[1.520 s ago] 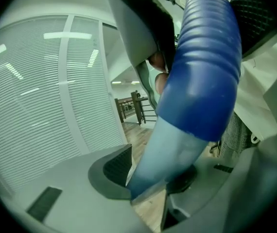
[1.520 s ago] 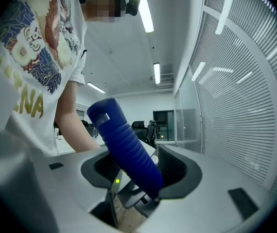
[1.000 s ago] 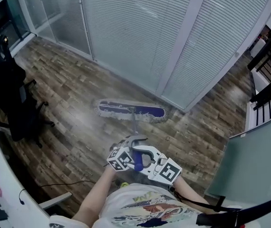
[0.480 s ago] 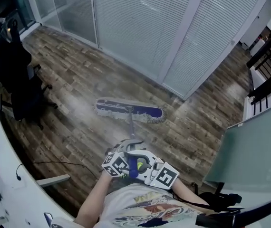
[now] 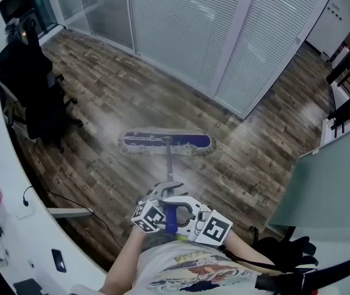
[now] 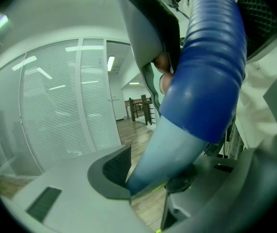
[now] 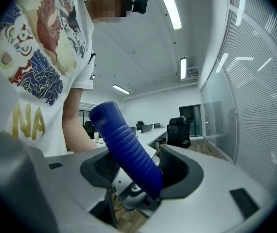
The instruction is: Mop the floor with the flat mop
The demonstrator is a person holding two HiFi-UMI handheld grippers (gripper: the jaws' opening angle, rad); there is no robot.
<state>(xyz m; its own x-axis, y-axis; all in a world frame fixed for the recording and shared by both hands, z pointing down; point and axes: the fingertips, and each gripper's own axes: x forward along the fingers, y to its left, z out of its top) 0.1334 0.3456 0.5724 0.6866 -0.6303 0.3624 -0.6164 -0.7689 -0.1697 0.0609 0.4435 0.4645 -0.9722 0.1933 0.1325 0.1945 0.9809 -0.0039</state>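
The floor [image 5: 101,103] is brown wood-grain plank with a dull sheen, hazier around the mop head [image 5: 144,142], a blue cloth pad with a shaggy pale fringe. The pole [image 6: 167,149] looks like smooth, satin pale metal. Its grip [image 7: 129,149] is ribbed, matt blue plastic. At twelve o'clock, glossy glass fronts slatted blinds [image 5: 181,29].

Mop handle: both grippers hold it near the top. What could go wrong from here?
1. The right gripper has just been opening its jaws with the blue grip between them; the hold may loosen and the grip twist.
2. A cable lies on the floor at lower left; the mop head could snag it.
3. A wide sweep left might hit the black office chair.
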